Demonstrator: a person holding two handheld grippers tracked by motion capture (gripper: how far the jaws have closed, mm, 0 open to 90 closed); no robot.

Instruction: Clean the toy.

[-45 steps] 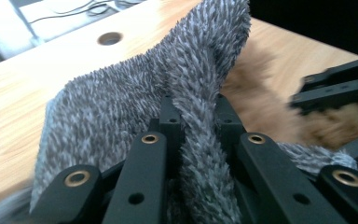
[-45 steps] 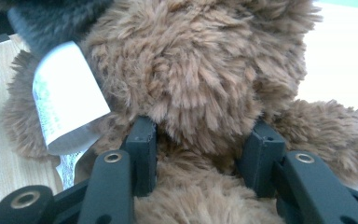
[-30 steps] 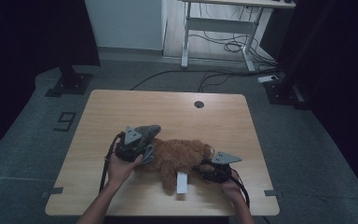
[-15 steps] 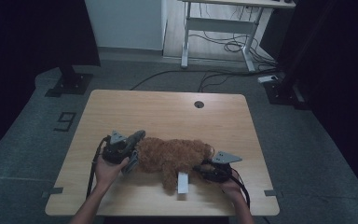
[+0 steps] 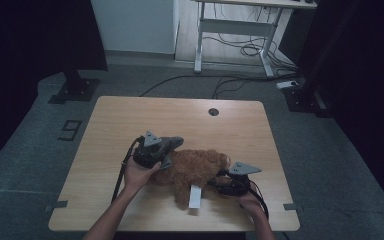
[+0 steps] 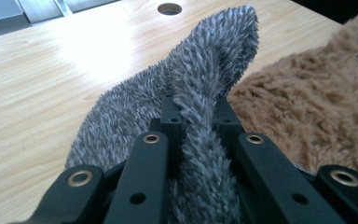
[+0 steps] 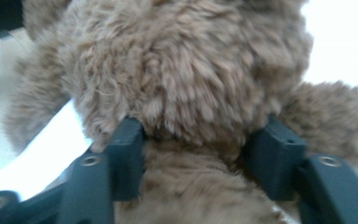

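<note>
We see one brown plush toy (image 5: 192, 170) lying near the front middle of the worktop (image 5: 130, 120), with one white tag (image 5: 195, 196) sticking out from its near side. One grey sock (image 5: 167, 145) of fuzzy cloth lies at the toy's left end, touching it. We count two claws. The left claw (image 5: 166, 151) is closed on the sock: in the left gripper view a fold of the grey cloth (image 6: 200, 135) is pinched tight between its jaws, with the brown fur (image 6: 317, 102) just to the right. The right claw (image 5: 219, 181) sits at the toy's right end; in the right gripper view its jaws have just been opening and stand on either side of a narrow part of the toy (image 7: 191, 93), fur between them. One round hole (image 5: 213, 111) marks the worktop's far edge.
</note>
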